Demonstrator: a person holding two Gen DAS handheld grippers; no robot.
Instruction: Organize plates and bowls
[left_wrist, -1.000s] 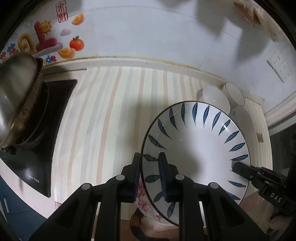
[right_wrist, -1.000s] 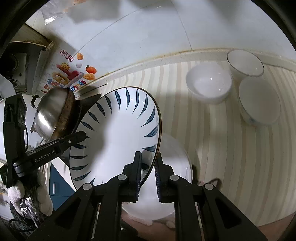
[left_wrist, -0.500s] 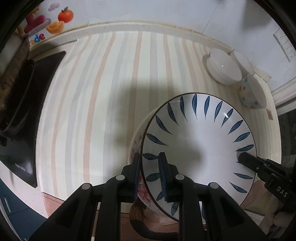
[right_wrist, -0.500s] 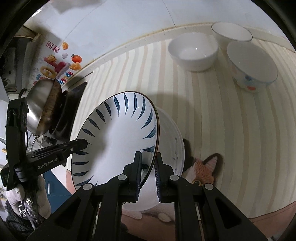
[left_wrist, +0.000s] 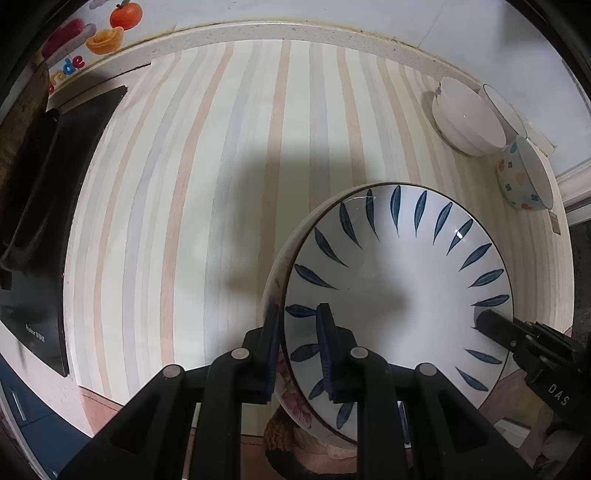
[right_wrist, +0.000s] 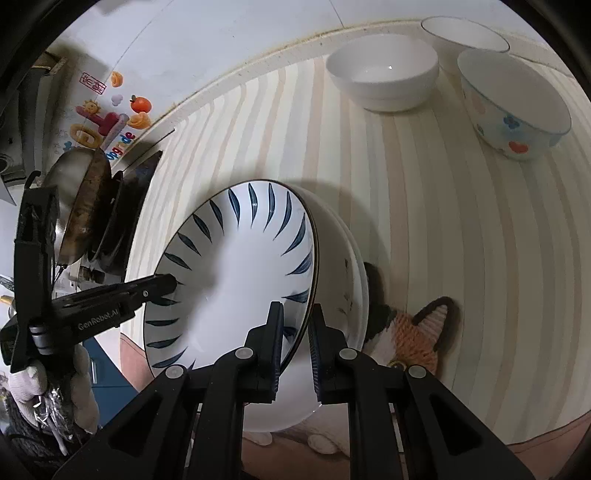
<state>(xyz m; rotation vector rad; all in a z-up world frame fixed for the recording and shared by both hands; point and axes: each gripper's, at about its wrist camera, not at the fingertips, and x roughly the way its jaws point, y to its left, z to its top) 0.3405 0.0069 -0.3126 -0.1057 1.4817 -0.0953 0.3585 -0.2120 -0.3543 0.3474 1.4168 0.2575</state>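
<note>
plate (left_wrist: 399, 295) held by rim at lower right, over another plate (right_wrist: 351, 280) | left gripper (left_wrist: 298, 347), right gripper (right_wrist: 295, 339) fingers clamped on it | risk: chipped if released unevenly

We see our left gripper (left_wrist: 298, 345) clamping the near-left rim of the blue-leaf plate (left_wrist: 399, 295), the right gripper (left_wrist: 491, 325) pinching its right edge. Three bowls (left_wrist: 467, 118) sit far right on the striped surface (left_wrist: 221, 184).
</note>
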